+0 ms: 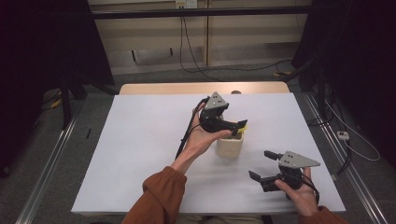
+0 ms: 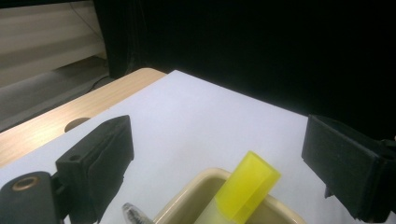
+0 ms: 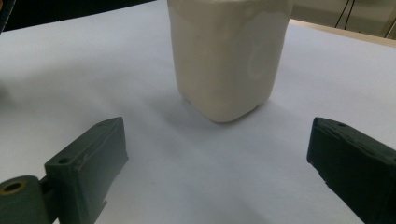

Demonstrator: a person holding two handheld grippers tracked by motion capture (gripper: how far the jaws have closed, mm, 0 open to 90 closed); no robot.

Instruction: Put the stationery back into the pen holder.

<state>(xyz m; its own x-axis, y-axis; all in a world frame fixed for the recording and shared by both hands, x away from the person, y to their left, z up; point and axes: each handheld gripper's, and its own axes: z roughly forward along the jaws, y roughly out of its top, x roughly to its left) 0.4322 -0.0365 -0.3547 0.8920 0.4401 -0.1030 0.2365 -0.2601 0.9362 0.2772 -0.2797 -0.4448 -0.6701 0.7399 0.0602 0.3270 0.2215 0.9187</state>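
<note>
Cream cup (image 1: 229, 145) stands near the middle of the white desk (image 1: 140, 154), holding a yellow highlighter (image 2: 245, 189) that leans out past its rim, with a clear pen tip (image 2: 133, 213) just beside it. My left gripper (image 1: 233, 127) hovers over the cup's mouth, jaws spread wide, touching nothing. My right gripper (image 1: 261, 165) sits near the cup, jaws spread, empty.

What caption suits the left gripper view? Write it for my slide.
Open left gripper poised above a cream holder containing a yellow highlighter and a pen.
</note>
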